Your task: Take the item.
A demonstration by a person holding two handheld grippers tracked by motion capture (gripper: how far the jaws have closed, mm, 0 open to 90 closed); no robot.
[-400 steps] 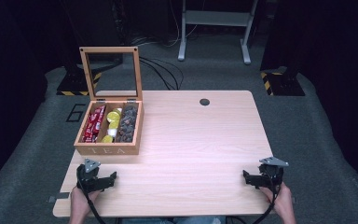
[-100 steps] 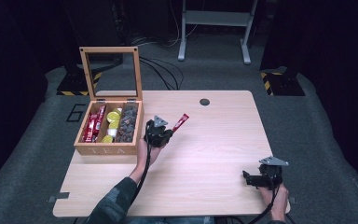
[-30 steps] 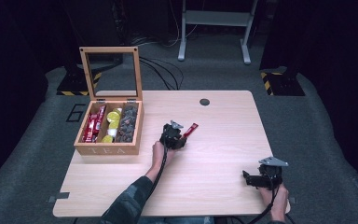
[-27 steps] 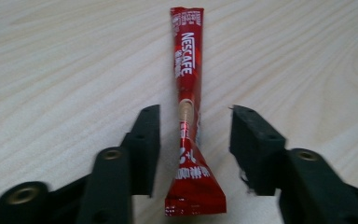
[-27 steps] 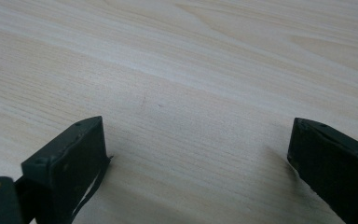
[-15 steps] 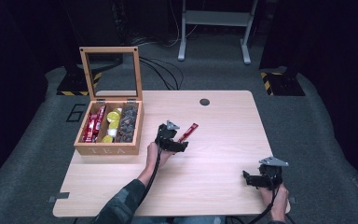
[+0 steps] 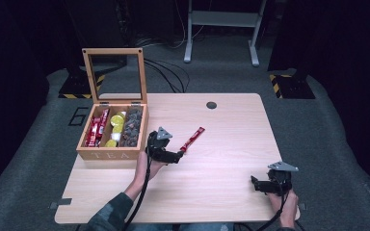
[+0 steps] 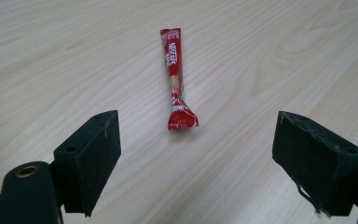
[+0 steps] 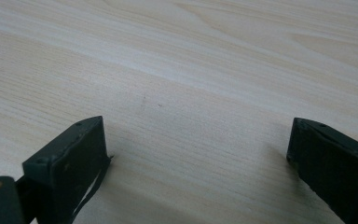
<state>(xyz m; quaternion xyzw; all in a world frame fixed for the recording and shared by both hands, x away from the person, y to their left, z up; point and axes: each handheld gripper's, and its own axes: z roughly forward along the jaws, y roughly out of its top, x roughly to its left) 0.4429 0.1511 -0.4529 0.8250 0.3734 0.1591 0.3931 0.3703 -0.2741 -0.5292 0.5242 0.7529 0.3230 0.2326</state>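
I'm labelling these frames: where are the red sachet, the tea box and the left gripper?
Red sachet (image 8: 176,81): left gripper view, mid-length.
Tea box (image 7: 109,155): high view, front wall.
Left gripper (image 7: 179,155): high view, between its fingertips.

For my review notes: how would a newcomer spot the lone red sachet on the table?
Start at the open wooden tea box on the light wooden table. Right of it, before the left gripper, lies a slim red stick sachet, alone on bare wood, unlike those in the box.

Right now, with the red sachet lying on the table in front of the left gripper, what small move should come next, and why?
Probably swing the left gripper back toward the tea box for another sachet. Its jaws have just been opening, and the red sachet lies flat on the table, free of them. The right gripper rests open.
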